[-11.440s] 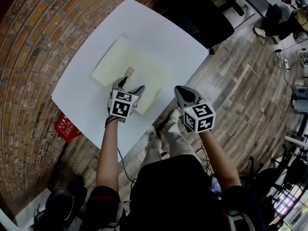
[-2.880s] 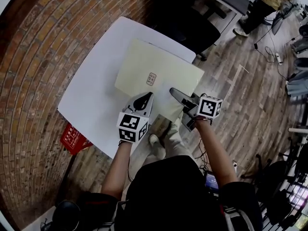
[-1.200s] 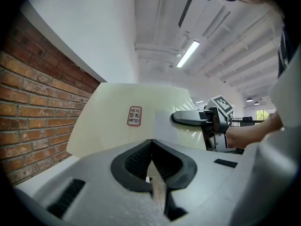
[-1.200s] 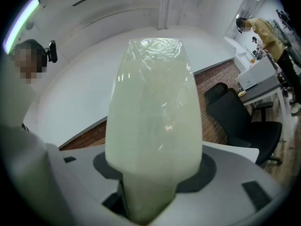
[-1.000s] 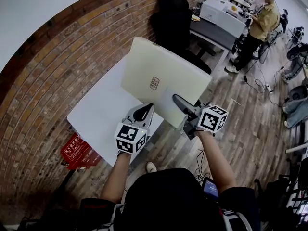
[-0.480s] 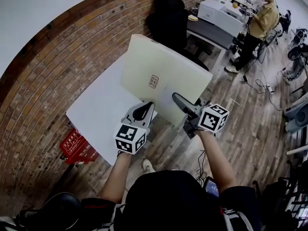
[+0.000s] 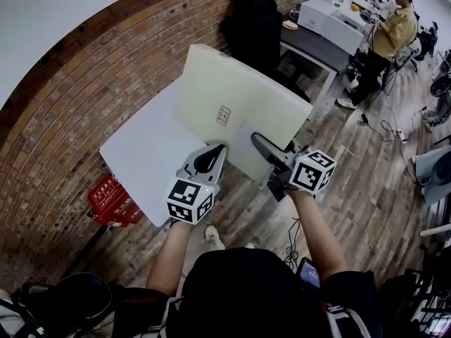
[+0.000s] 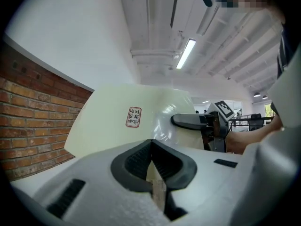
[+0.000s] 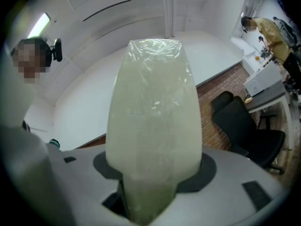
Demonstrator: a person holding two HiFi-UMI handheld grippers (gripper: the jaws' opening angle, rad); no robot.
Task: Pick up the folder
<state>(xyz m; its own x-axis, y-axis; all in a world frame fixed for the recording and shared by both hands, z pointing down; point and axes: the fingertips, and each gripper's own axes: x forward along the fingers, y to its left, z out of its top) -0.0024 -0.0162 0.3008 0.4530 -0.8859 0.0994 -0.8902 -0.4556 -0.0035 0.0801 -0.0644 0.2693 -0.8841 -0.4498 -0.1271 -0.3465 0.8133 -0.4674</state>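
The folder [image 7: 236, 94] is a large pale yellow-green sheet with a small red-edged label [image 7: 223, 115]. It stands tilted up, clear of the white table [image 7: 141, 153], held by its near edge. My left gripper [image 7: 211, 153] is shut on the folder's lower left edge, and my right gripper [image 7: 261, 144] is shut on its lower right part. In the left gripper view the folder [image 8: 113, 126] rises from the closed left gripper [image 8: 151, 166], with the right gripper [image 8: 188, 121] beside it. In the right gripper view the folder [image 9: 153, 117] fills the middle, pinched in the right gripper [image 9: 150, 192].
A brick wall [image 7: 77, 83] runs along the left. Behind the table stands a black office chair [image 7: 254, 20], then a desk with a printer [image 7: 320, 16] and a standing person [image 7: 394, 27]. A red object [image 7: 113, 199] lies on the wooden floor under the table.
Earlier the folder lay flat on the table; now it is raised on edge between both grippers. Over the last second both grippers shifted a little with it, still closed.
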